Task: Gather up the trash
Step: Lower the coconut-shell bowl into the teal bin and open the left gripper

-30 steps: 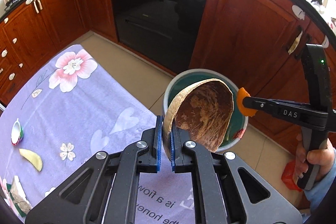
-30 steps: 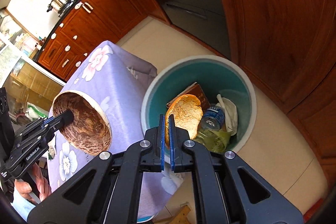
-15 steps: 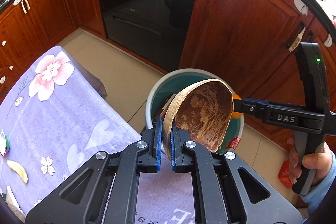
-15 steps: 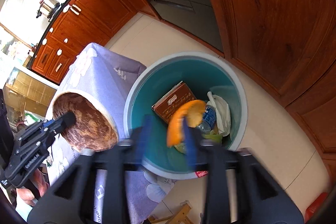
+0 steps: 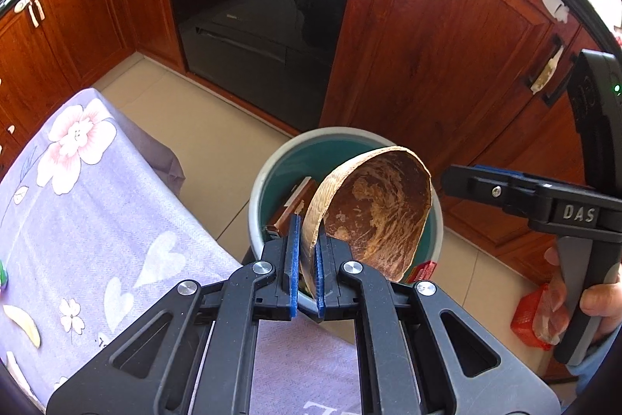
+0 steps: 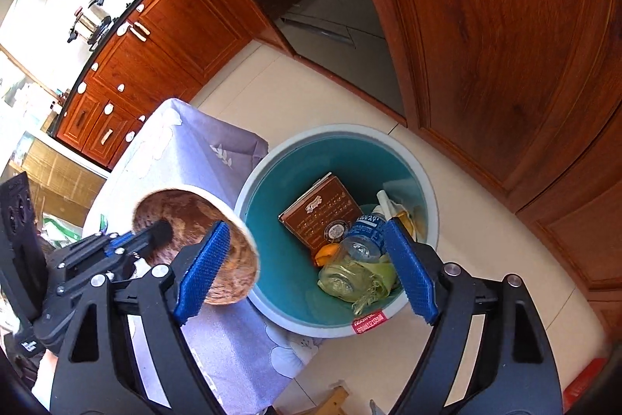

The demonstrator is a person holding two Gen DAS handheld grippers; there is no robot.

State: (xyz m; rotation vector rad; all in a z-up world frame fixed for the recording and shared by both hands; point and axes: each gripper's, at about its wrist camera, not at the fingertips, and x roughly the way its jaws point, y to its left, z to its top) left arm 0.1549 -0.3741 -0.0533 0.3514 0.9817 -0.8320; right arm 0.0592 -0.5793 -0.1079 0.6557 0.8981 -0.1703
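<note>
Left gripper (image 5: 307,267): fingers clamped on the rim of the coconut shell (image 5: 373,216); blue pads either side of the shell wall.
Coconut shell: half shell, brown fibrous inside, pale outer skin; held w/ open side facing right, over the near-left rim of the bin (image 5: 258,197), just past the table's far edge. Also seen in right wrist view (image 6: 194,220), beside the bin's left rim.
Right gripper (image 6: 307,271): fingers spread wide, nothing between them; hangs above the bin's near side. In left wrist view its black body shows at right, "DAS" on it.
Bin: round, grey rim, teal inside; stands on the tiled floor at the table's far right corner; red label on the near rim.
Bin contents: brown box (image 6: 322,212), plastic bottle (image 6: 361,236), orange peel (image 6: 324,253), green-yellow wrapper (image 6: 353,277), white crumpled item by the far-right wall.
Table (image 5: 97,220): lilac cloth w/ flowers & hearts; yellow peel piece (image 5: 25,323) near its left edge.
Backdrop: red wood cabinets, built-in oven (image 5: 256,6).
Floor, lower right: red bag (image 5: 532,314), contents unclear.
</note>
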